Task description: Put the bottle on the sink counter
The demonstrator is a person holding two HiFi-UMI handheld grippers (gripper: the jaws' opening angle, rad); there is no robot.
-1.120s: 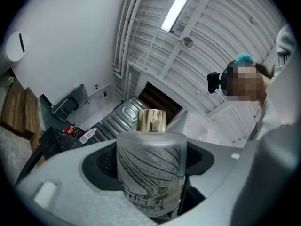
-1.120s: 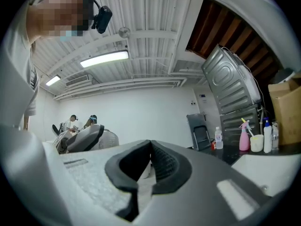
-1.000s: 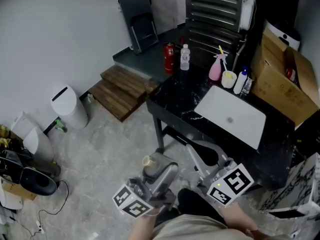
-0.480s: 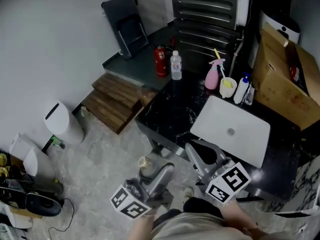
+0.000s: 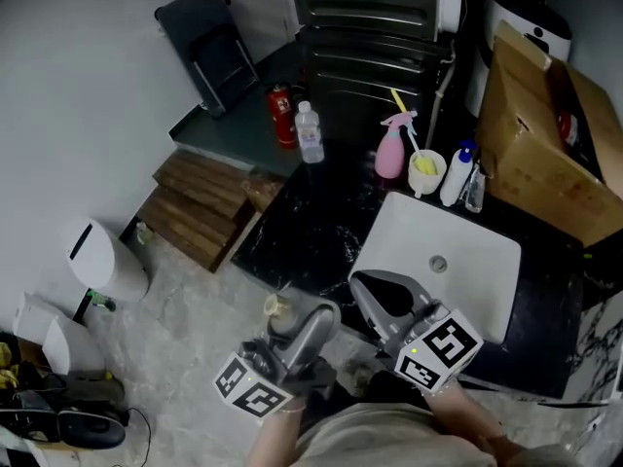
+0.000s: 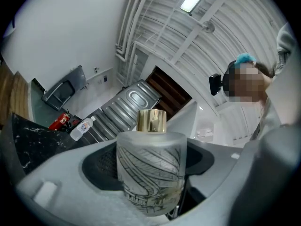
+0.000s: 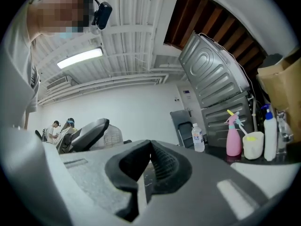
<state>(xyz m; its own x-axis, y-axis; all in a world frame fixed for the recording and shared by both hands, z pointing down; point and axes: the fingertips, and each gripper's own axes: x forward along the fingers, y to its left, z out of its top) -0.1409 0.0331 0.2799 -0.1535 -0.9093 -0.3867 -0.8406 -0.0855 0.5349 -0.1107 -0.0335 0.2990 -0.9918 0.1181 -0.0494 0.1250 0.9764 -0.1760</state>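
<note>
A frosted glass bottle (image 6: 150,173) with a gold cap (image 6: 151,120) is pinched upright in my left gripper (image 6: 151,185). In the head view the bottle (image 5: 279,311) and left gripper (image 5: 295,327) hover just before the front edge of the black marble sink counter (image 5: 307,222). My right gripper (image 5: 366,289) is beside it, over the counter's front edge near the white sink (image 5: 467,280). Its jaws are pressed together with nothing between them (image 7: 146,166).
At the counter's back stand a water bottle (image 5: 310,132), a red fire extinguisher (image 5: 282,115), a pink spray bottle (image 5: 391,150), a white cup (image 5: 426,171) and a blue-capped bottle (image 5: 455,175). A cardboard box (image 5: 535,149) sits right. Wooden steps (image 5: 200,207) and a white bin (image 5: 105,259) are left.
The view has closed in on the counter; both grippers, the left still holding the bottle, now sit at its front edge instead of over the floor.
</note>
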